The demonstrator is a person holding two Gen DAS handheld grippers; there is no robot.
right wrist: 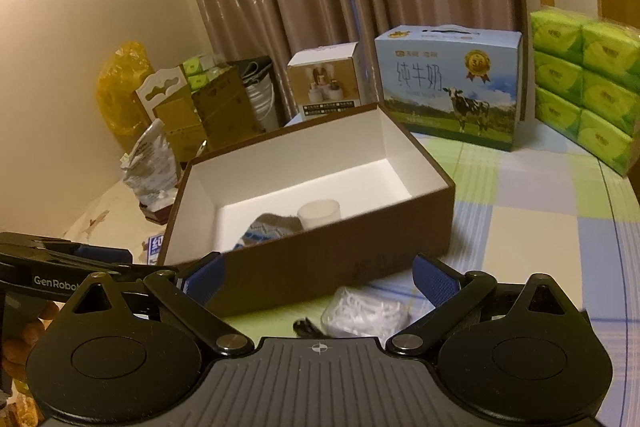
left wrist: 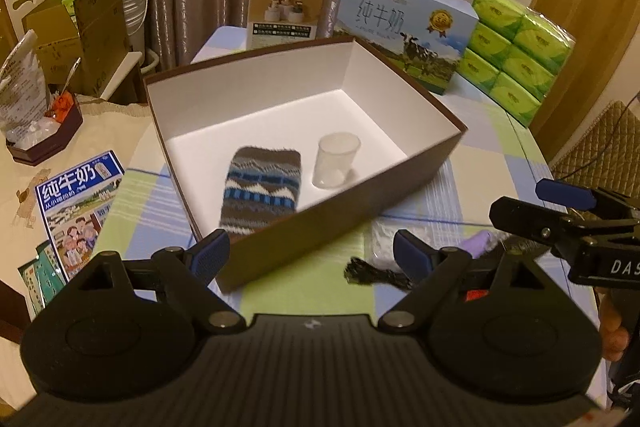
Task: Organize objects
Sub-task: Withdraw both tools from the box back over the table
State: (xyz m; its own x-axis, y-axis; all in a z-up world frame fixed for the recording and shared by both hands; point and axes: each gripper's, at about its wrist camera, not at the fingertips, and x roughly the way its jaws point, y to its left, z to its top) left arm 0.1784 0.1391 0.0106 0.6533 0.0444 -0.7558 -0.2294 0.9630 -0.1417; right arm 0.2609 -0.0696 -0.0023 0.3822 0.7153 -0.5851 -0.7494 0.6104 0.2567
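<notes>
A brown box with a white inside is seen at the centre of both views, resting on a checked tabletop. Inside it, a patterned knitted pouch lies flat at the lower middle, with a clear plastic cup standing upright just to its right. The left tool is held wide open at the lower centre, with nothing gripped. The right tool is likewise spread open and empty. A white crumpled packet lies between its fingers on the tabletop, untouched.
</notes>
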